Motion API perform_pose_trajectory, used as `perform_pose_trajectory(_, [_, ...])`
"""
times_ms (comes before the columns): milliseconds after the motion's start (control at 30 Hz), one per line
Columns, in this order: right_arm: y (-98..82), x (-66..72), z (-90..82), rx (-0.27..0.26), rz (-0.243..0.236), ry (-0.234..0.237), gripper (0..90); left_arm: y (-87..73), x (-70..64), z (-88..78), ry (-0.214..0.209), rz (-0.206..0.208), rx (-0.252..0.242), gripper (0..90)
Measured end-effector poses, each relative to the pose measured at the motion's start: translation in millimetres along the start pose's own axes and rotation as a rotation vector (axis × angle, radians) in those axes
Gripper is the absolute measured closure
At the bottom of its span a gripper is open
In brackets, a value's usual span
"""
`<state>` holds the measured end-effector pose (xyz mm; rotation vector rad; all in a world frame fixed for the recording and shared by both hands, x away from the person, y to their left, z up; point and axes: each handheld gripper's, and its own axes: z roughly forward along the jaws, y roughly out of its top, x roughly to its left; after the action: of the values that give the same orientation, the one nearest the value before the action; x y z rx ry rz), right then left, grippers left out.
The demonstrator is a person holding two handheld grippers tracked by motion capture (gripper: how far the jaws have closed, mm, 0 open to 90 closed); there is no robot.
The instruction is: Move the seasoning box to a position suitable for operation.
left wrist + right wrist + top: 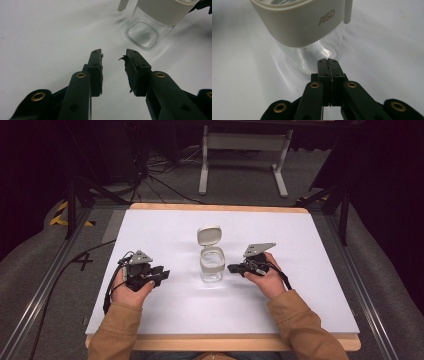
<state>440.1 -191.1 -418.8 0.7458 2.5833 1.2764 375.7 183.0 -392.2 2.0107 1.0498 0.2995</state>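
Clear glass jar (212, 265) stood mid-table, flip lid (208, 235) already open behind it. Left gripper (161, 274) left of jar, jaws apart, empty. Right gripper (234, 268) beside jar, jaws together, empty. Jar ungrasped.

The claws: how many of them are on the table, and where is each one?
2. The left claw is left of the glass jar, open and empty. The right claw is right of the jar, shut, its tip close to the glass.
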Motion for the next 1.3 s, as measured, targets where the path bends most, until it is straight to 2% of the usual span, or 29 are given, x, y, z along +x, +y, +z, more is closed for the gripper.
perform_pose_trajectory(100, [0.5,3.9,8.4,0.015,-0.02,0.019,90.0,-2.0,-0.1,-1.0,-0.001,-0.007,0.003,67.1])
perform_pose_trajectory(167, [1.5,6.6,11.0,0.033,-0.036,0.005,90.0,-2.7,0.7,-2.0,0.002,-0.012,-0.005,67.3])
perform_pose_trajectory(267, [1.4,8.1,12.0,0.033,-0.02,0.028,90.0,-2.4,2.1,-2.2,0.003,-0.018,-0.001,67.8])
perform_pose_trajectory(467, [1.9,17.6,14.1,0.039,-0.037,0.061,90.0,1.0,2.2,5.0,-0.01,-0.003,0.003,68.5])
perform_pose_trajectory(600, [2.0,21.2,13.4,0.026,-0.045,0.064,90.0,5.6,2.1,9.1,-0.031,-0.002,0.007,69.6])
perform_pose_trajectory(667, [2.8,20.1,7.6,0.014,-0.04,0.052,90.0,8.9,2.7,9.9,-0.038,0.0,0.008,70.3])
perform_pose_trajectory(833, [8.2,10.3,-20.2,-0.045,-0.017,0.019,90.0,16.7,5.4,8.6,-0.055,-0.005,-0.012,72.4])
perform_pose_trajectory(1000, [19.8,-2.1,-44.0,-0.065,-0.001,-0.007,90.0,22.7,5.6,1.5,-0.078,-0.013,-0.038,72.6])
perform_pose_trajectory(1033, [23.1,-4.3,-48.1,-0.075,0.001,-0.007,90.0,23.5,5.2,0.5,-0.082,-0.003,-0.033,72.8])
perform_pose_trajectory(1167, [37.8,-9.9,-58.9,-0.097,-0.004,-0.017,90.0,26.1,-0.7,-0.3,-0.111,0.01,-0.037,74.3])
perform_pose_trajectory(1300, [47.1,-10.9,-62.0,-0.104,-0.002,-0.017,90.0,29.7,-5.3,0.7,-0.14,0.03,-0.026,75.2])
